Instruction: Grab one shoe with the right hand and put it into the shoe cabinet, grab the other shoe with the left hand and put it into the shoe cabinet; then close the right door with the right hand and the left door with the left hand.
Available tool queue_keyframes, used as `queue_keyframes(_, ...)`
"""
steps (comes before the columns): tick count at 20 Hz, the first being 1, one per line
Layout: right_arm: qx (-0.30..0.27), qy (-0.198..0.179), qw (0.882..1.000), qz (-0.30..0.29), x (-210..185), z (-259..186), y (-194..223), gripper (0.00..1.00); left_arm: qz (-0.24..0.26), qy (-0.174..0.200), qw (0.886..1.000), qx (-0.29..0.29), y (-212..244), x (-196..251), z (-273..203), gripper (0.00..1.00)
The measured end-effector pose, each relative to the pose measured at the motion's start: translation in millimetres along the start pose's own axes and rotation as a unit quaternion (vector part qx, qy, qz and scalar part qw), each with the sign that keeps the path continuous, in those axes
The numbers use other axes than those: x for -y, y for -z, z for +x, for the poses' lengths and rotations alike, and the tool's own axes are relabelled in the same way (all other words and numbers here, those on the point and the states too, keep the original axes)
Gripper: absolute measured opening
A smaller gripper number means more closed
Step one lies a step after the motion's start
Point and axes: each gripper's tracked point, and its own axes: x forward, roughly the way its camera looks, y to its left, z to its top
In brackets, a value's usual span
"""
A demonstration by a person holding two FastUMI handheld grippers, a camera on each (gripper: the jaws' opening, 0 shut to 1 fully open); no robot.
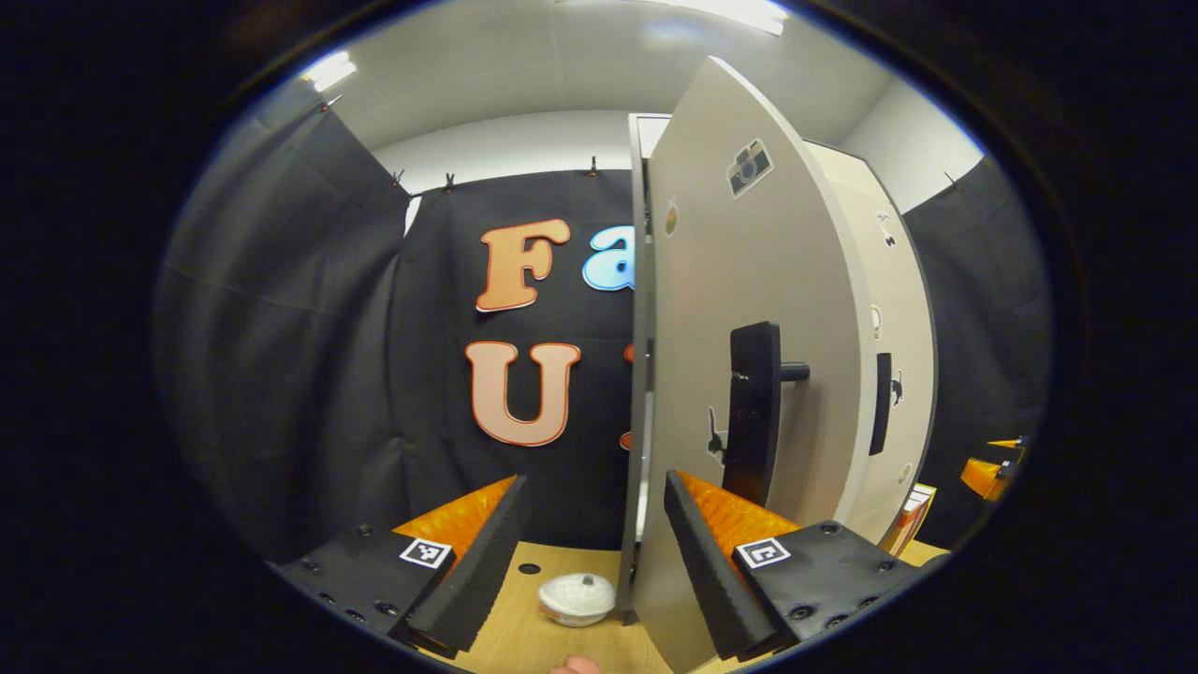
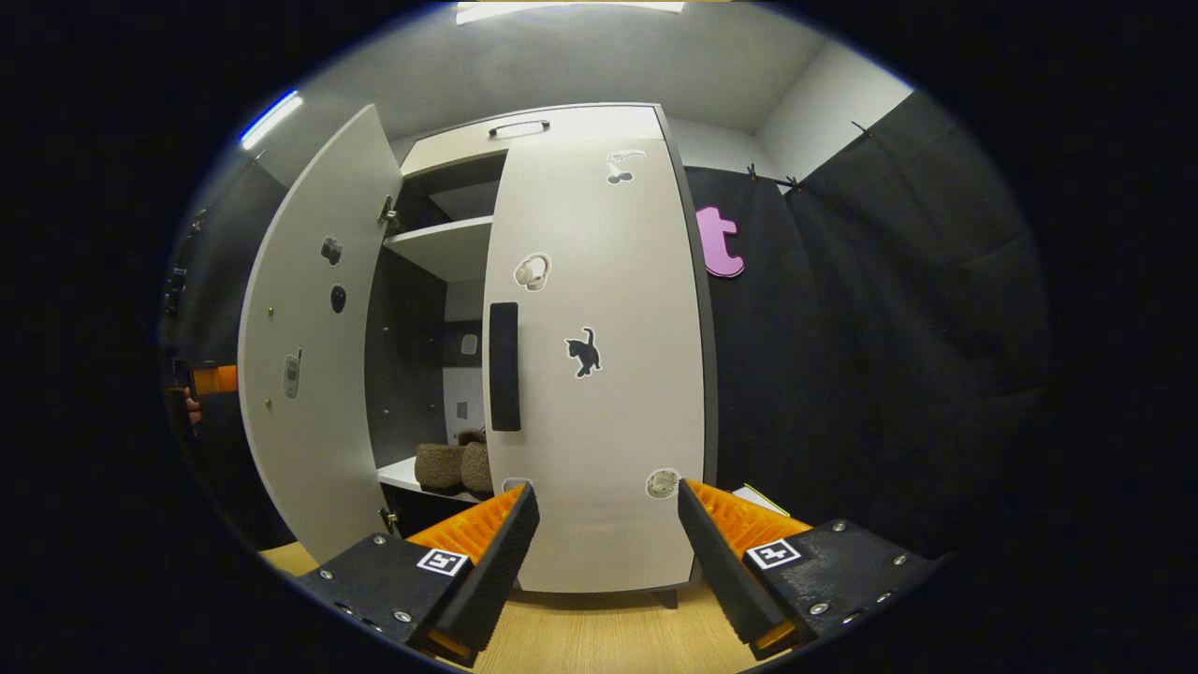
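The pale shoe cabinet (image 2: 562, 122) has its right door (image 2: 599, 421) flat against the front and its left door (image 2: 309, 374) swung wide. Two brown fuzzy shoes (image 2: 454, 465) sit side by side on the low shelf inside. My right gripper (image 2: 607, 491) is open just before the right door's lower part, holding nothing. In the left gripper view the left door (image 1: 749, 281) is seen nearly edge-on with its black handle (image 1: 753, 412). My left gripper (image 1: 593, 482) is open, and the door's free edge stands between its fingers. The left gripper (image 2: 211, 379) also peeks out behind that door.
A white round lidded bowl (image 1: 576, 599) lies on the wooden surface (image 2: 599, 637) near the left door's foot. An upper shelf (image 2: 445, 245) is bare. A small box (image 1: 908, 520) leans beside the cabinet. Black cloth walls close in on both sides.
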Motion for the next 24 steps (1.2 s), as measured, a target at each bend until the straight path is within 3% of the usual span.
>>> queue_keyframes(6, -0.004, 0.004, 1.0, -0.006, 9, -7, -1, 0.92, -0.019, 0.067, 0.997, -0.02, 16, 78, 21, 0.95)
queue_keyframes(9, -0.001, 0.005, 1.0, -0.004, 10, -11, -4, 0.92, -0.009, 0.071, 0.997, -0.019, 18, 93, 28, 0.95)
queue_keyframes(16, -0.003, 0.011, 1.0, -0.002, 15, -17, -4, 0.92, -0.013, 0.12, 0.993, -0.017, 11, 143, 34, 0.97)
queue_keyframes(24, 0.0, 0.022, 1.0, -0.008, 26, -21, -7, 0.92, -0.023, 0.124, 0.992, -0.029, 22, 167, 68, 0.94)
